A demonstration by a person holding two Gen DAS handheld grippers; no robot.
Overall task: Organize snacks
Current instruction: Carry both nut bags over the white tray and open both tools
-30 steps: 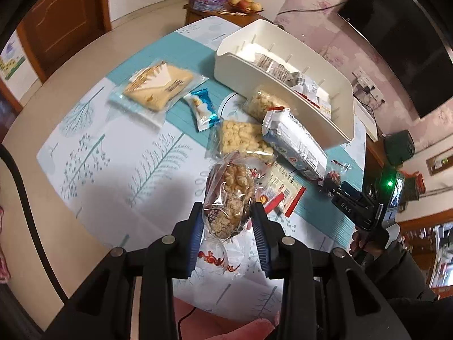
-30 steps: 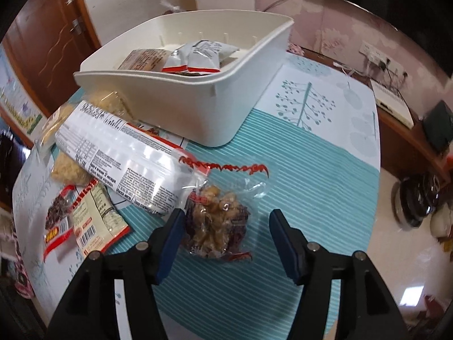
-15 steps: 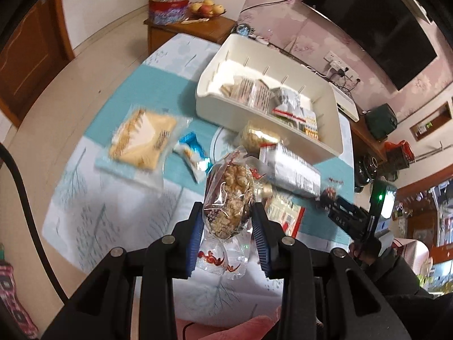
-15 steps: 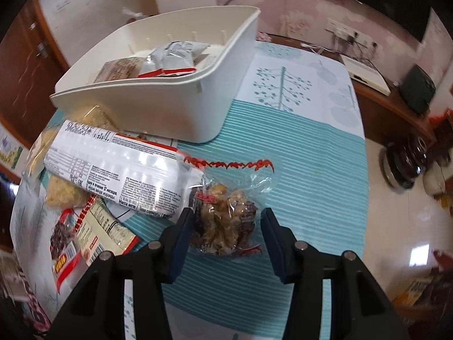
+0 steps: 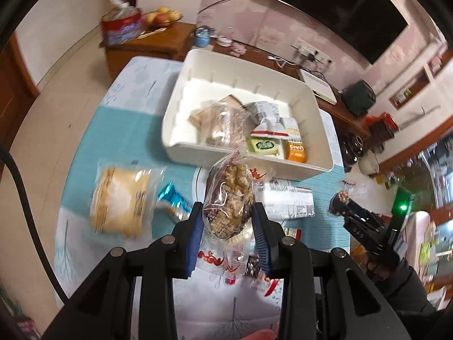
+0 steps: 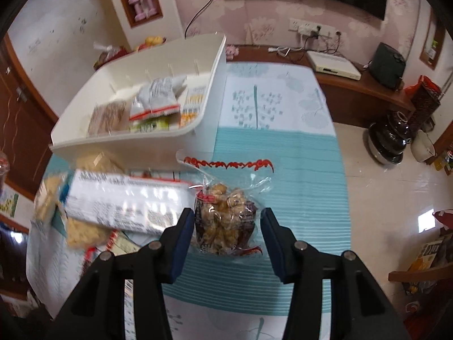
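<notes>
Black, with blue ribbed pads, the left gripper (image 5: 228, 223) is clamped on a clear plastic packet of walnut-stuffed dates with red printed edges (image 5: 230, 206). It holds the packet above the table, upright between the pads, its sealed end hanging loose below them.

Just beyond it stands a white rectangular plastic bin (image 5: 249, 157) on the teal-striped, tree-printed tablecloth (image 5: 119, 138). Inside the bin lie several wrapped snacks: a brown biscuit pack, a grey-and-red pouch, a green pack and an orange one. On the cloth to the left of the gripper lie a clear-wrapped pale sandwich cake (image 5: 120, 204) and a small shiny blue sweet wrapper (image 5: 172, 199). To its right lies a long white packet with small black print (image 5: 288, 201).

The right gripper (image 6: 228, 226), also black with blue pads, grips a second clear packet of walnut-stuffed dates (image 6: 226, 221), red-edged like the first. Its pads touch the packet's sides, above the teal stripes. From the left wrist view this gripper shows at the far right, held by a hand in a dark sleeve. The white bin sits up and to its left, with the long white packet just beside it.
</notes>
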